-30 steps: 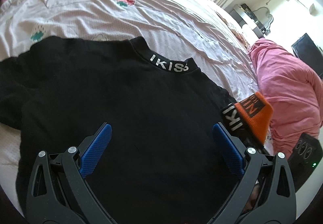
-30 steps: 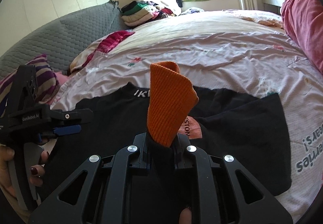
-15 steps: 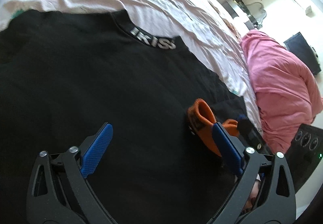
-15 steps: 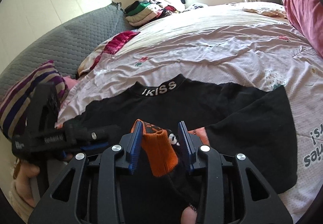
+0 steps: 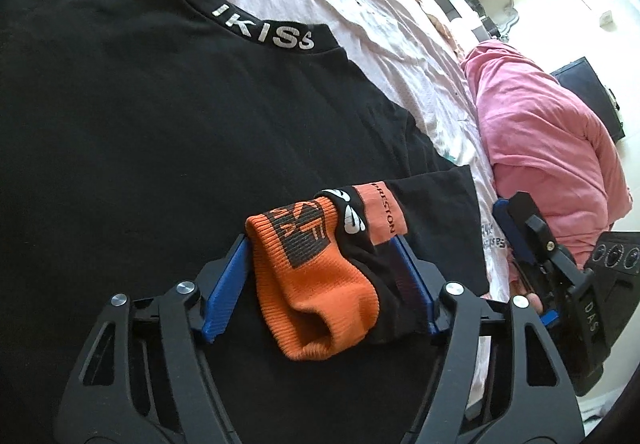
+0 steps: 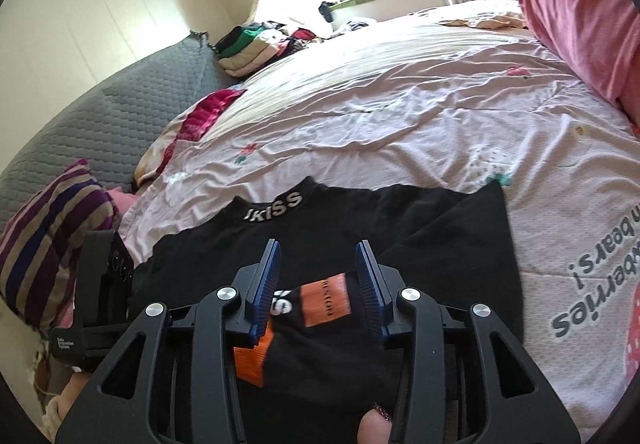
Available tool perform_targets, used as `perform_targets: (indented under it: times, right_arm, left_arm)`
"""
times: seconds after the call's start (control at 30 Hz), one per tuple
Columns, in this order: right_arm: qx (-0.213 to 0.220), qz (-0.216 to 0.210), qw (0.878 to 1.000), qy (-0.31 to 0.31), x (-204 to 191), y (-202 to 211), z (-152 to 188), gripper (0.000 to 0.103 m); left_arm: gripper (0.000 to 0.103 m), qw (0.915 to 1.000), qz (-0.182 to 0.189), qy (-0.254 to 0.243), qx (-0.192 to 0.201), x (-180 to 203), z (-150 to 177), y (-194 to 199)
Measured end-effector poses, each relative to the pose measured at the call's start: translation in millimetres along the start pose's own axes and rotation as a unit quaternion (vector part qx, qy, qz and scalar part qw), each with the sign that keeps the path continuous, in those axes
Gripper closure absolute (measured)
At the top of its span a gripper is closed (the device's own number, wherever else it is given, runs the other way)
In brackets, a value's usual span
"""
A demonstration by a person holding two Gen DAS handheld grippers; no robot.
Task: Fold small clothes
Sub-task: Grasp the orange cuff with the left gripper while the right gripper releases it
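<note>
An orange and black sock, folded over, lies on a black T-shirt with "IKISS" on its collar, spread on the bed. My left gripper has its blue pads against both sides of the sock and is shut on it. In the right wrist view the sock lies below and between the blue fingers of my right gripper, which stands open with a gap on both sides. The right gripper also shows in the left wrist view, to the right of the sock.
The shirt lies on a wrinkled pale pink bedsheet. A pink quilt is heaped at the right. A striped pillow and grey headboard are at the left. Folded clothes are stacked at the far end.
My right gripper lowered the sock onto the shirt and opened, letting it go. My left gripper moved right over the sock and closed on it.
</note>
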State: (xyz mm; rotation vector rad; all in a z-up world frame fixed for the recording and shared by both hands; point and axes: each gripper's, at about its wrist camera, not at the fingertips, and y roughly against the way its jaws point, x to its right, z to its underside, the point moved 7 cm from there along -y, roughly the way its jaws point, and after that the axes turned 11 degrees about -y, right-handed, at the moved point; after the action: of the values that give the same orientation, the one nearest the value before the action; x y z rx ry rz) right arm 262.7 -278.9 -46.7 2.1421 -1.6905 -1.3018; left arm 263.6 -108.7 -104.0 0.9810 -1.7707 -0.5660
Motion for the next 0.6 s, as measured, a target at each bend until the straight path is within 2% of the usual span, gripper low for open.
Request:
perform_targets:
  times: [0.07, 0.13, 0.17, 0.23, 0.33, 0.47, 0.6]
  right_arm:
    - [0.002, 0.007, 1.000, -0.004, 5, 1, -2, 0.065]
    - [0.002, 0.015, 1.000, -0.013, 13, 2, -5, 0.065]
    - [0.004, 0.019, 1.000, -0.019, 17, 3, -7, 0.065]
    - [0.010, 0.032, 0.999, -0.028, 28, 6, -12, 0.065]
    - [0.018, 0.049, 0.998, -0.038, 42, 10, -18, 0.065]
    - [0.022, 0.056, 0.996, -0.061, 57, 15, -24, 0.065]
    - [0.024, 0.061, 0.996, -0.065, 61, 16, -26, 0.065]
  left_arm:
    - [0.054, 0.9999, -0.012, -0.007, 0.002, 1, -2, -2]
    - [0.086, 0.9991, -0.035, -0.022, 0.009, 3, -6, -2]
    - [0.090, 0.9984, -0.045, -0.032, 0.014, 5, -9, -1]
    - [0.094, 0.9978, -0.044, -0.047, 0.018, 10, -13, 3]
    - [0.095, 0.9949, -0.057, -0.071, 0.043, 16, -27, 21]
    - [0.096, 0.9913, -0.066, -0.080, 0.081, 15, -46, 55]
    - [0.096, 0.9884, -0.077, -0.083, 0.102, 7, -57, 84]
